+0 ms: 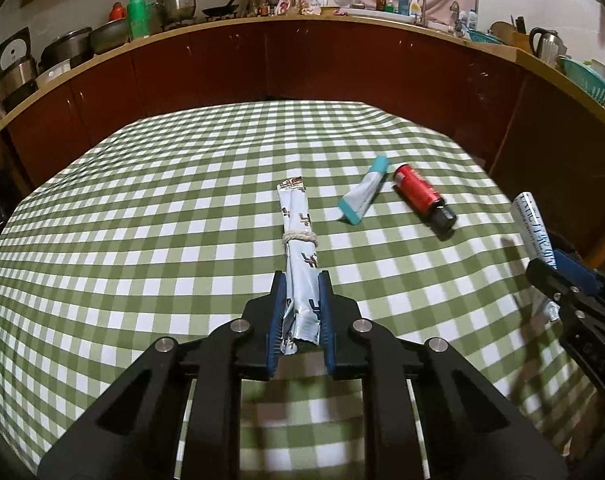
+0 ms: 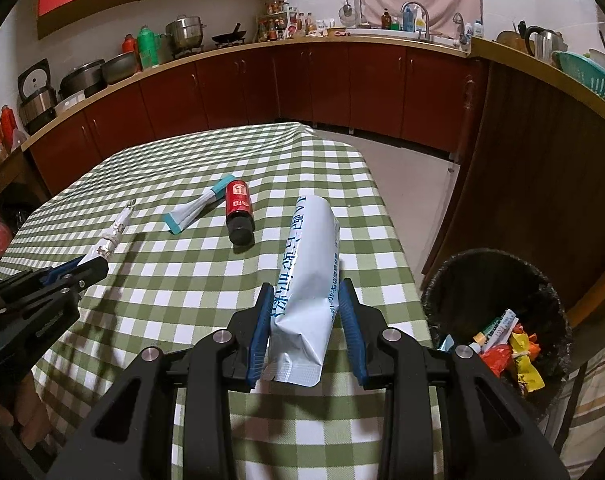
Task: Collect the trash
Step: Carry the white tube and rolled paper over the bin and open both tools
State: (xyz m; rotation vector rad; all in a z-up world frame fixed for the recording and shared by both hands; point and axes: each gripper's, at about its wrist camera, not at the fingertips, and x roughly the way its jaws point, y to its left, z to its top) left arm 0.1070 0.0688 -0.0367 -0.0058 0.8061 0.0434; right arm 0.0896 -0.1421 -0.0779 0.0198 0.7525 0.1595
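Gripping two pieces of trash at once, we carry one in each claw above the checked table. Our left gripper has its blue pads pressed together on the near end of a rolled pale wrapper bound with a twine band, which juts forward, its far end over the cloth. Our right gripper stands a little wider, clamped on the near end of a fatter white pouch printed in blue, its far end pointing away over the table's right side. We judge both are pinched at one end so they hang clear and can drop cleanly. Farther out, a teal-capped tube lies just beside a red bottle with a black cap, both on their sides and waiting their turn. Right of the table, on the floor, a black-lined bin already holds bright wrappers and seems the destination for what we hold.
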